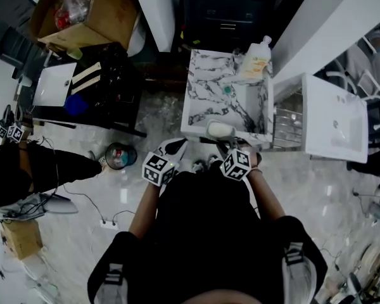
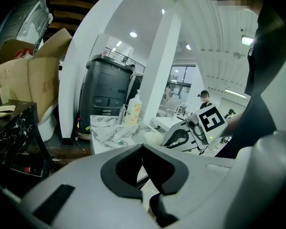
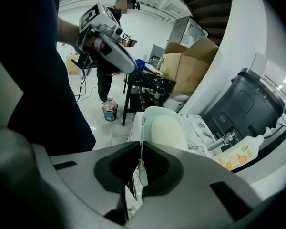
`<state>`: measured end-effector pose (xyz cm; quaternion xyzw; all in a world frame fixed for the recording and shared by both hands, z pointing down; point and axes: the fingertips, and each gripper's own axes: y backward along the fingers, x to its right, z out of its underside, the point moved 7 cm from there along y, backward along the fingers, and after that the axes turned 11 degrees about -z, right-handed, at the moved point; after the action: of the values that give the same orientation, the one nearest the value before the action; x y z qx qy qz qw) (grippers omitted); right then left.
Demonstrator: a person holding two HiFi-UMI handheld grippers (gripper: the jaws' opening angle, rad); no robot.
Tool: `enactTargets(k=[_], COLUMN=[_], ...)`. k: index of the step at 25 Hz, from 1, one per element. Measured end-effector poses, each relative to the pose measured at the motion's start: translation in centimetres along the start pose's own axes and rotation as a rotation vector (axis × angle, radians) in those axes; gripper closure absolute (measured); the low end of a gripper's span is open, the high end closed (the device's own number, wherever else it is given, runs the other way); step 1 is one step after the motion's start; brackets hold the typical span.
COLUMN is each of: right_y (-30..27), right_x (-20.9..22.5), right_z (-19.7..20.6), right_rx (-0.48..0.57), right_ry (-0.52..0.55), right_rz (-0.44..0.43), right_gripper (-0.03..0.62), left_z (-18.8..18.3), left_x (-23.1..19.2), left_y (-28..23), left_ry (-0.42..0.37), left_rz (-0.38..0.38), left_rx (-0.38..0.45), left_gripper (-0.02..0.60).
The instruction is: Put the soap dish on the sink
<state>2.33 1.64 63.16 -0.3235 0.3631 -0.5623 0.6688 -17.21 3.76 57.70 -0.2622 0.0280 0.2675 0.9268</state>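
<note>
Marbled sink [image 1: 202, 81], pale oval white-rimmed soap dish [image 1: 220, 130]

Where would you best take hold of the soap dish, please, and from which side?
Grip the soap dish by its thin rim, coming from the person's side of the sink. That rim is a narrow edge that fits between flat jaws; the rounded body looks too wide. The right gripper is shut on exactly that edge, which seems a sound hold.
</note>
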Motion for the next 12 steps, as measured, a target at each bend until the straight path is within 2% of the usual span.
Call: enactTargets(k=[6, 12], right_y=[0.5, 0.6], right_x=[1.5, 2.8], right_z=[0.6, 1.2], right_rx=[0.006, 0.015], right_ry=[0.026, 0.056], right_rz=[-0.036, -0.056], right_gripper=[0.585, 0.585], left_z=[-1.5, -2.5], left_x=[0.7, 1.4], left_y=[-0.6, -1.5], left_ry=[0.03, 0.021], left_rz=[-0.033, -0.058], left_rx=[0.009, 0.004], left_gripper=[0.583, 0.583])
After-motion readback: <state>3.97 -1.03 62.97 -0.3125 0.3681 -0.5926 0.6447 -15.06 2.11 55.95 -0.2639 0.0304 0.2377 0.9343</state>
